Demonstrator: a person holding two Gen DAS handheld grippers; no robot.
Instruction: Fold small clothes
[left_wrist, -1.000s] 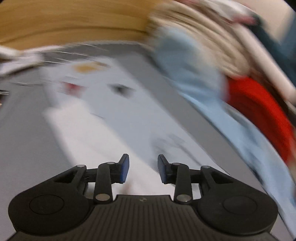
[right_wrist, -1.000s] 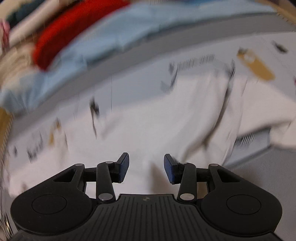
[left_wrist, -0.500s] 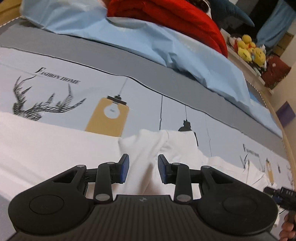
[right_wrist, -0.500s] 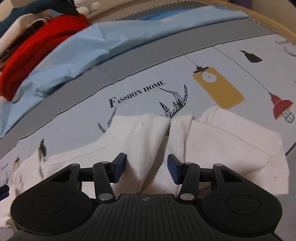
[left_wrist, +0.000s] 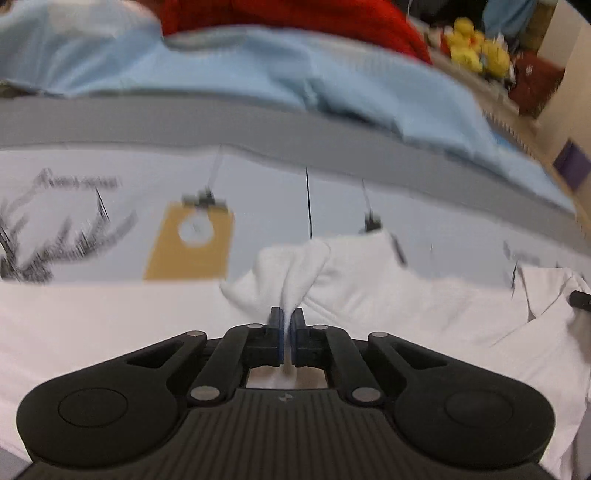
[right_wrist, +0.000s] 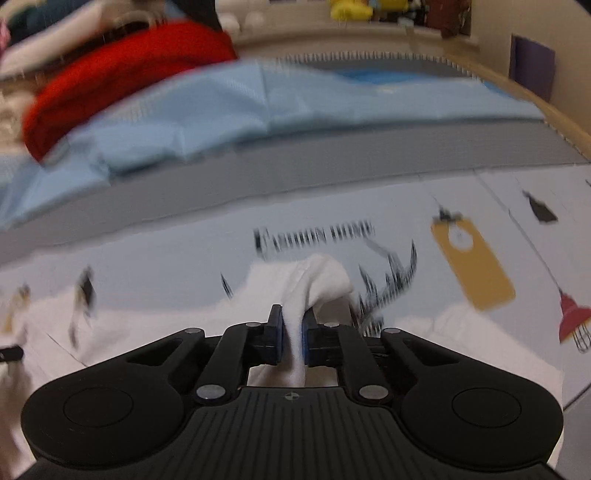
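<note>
A white garment (left_wrist: 369, 280) lies spread on a printed bed sheet (left_wrist: 110, 206). My left gripper (left_wrist: 287, 319) is shut on a bunched fold of the white garment, which rises in a peak ahead of the fingers. In the right wrist view my right gripper (right_wrist: 291, 321) is shut on another raised fold of the same white garment (right_wrist: 317, 277), with cloth running down between the blue pads. Both views are motion-blurred. The tip of the other gripper shows at the right edge of the left wrist view (left_wrist: 580, 297).
A light blue sheet (left_wrist: 295, 74) and a red blanket (right_wrist: 122, 74) are piled at the far side of the bed. Yellow plush toys (left_wrist: 476, 48) sit on a ledge beyond. The wooden bed edge (right_wrist: 561, 125) curves along the right.
Both grippers were open over the white garment half a second ago. Both have closed on folds of it and lifted the cloth slightly.
</note>
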